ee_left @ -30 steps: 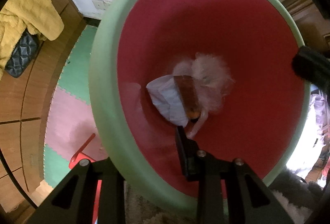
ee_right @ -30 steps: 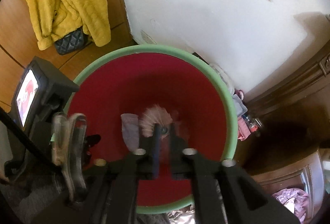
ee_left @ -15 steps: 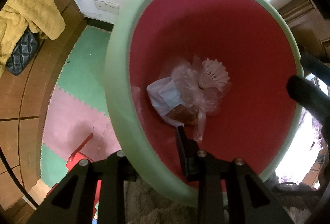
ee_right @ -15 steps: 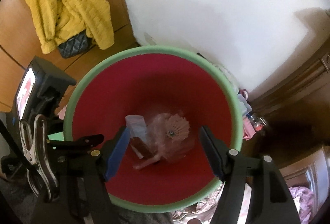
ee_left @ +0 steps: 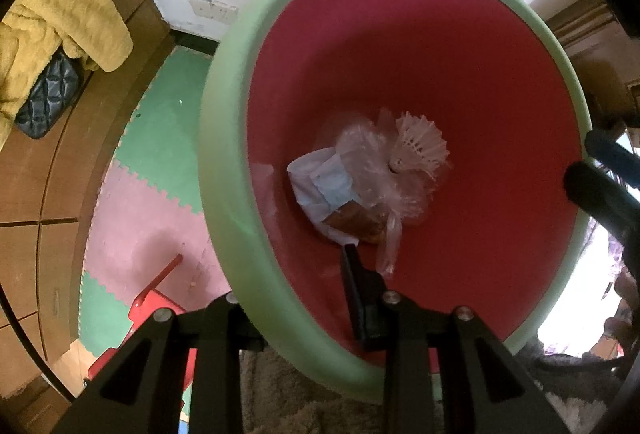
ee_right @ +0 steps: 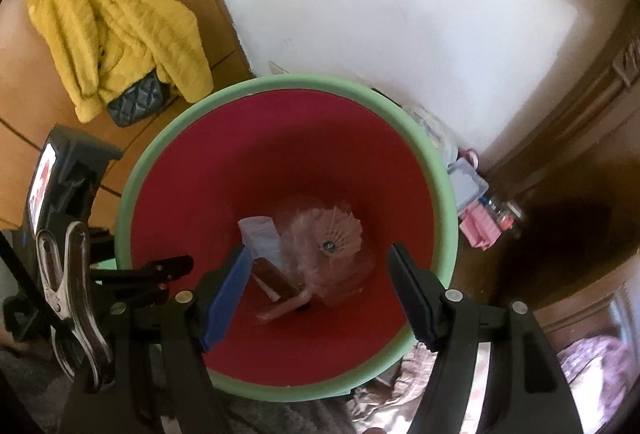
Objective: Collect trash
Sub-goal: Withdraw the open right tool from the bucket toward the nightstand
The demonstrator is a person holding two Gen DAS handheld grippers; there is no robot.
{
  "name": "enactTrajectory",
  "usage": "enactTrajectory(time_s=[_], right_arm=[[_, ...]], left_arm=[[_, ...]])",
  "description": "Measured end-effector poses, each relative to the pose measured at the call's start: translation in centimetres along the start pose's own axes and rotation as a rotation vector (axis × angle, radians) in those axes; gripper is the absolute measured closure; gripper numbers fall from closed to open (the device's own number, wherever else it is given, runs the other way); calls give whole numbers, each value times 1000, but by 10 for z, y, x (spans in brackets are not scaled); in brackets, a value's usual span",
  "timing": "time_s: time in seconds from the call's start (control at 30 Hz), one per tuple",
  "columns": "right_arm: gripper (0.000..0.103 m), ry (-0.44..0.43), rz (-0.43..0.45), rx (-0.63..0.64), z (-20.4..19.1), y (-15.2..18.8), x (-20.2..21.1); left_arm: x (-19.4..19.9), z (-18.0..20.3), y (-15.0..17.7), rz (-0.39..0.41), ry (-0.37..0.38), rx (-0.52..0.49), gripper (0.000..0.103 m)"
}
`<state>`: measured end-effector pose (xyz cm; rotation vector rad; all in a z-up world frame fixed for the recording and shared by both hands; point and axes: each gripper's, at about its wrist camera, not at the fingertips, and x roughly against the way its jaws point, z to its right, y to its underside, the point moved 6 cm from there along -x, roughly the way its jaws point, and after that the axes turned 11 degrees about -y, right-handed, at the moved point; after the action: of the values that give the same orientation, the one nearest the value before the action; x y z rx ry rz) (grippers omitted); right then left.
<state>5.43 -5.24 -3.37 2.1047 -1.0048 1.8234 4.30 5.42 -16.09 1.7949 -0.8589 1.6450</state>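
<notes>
Nearest, the left gripper (ee_left: 294, 298) clamps the green rim of the bin (ee_left: 224, 218), one finger inside the red wall, the other outside. The right gripper (ee_right: 320, 294) hangs above the bin's mouth w/ jaws spread wide, holding nothing. At the bin's bottom lies the trash: a brown wrapper (ee_right: 276, 276), crumpled clear plastic (ee_left: 372, 170) & a white shuttlecock (ee_right: 340, 234) on top. Beyond the bin, a foam floor mat (ee_left: 132, 174), then a yellow jacket (ee_right: 116, 22) over a dark quilted bag (ee_right: 136, 100) against wood panelling.

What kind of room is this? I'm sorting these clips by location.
Probably a lived-in bedroom or playroom: a foam puzzle mat on the floor, a yellow jacket against wooden furniture, and a red bin holding trash.
</notes>
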Motion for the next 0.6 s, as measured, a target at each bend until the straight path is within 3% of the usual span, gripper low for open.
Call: enactTrajectory(time_s=[0.43,0.6], right_arm=[[29,-85,28,-104,28,7,9],[29,-86,38,-83,28,7,13]], left_arm=[[1,-6,2,-4,-9,69,73],[1,-6,4,-6,-8,90,73]])
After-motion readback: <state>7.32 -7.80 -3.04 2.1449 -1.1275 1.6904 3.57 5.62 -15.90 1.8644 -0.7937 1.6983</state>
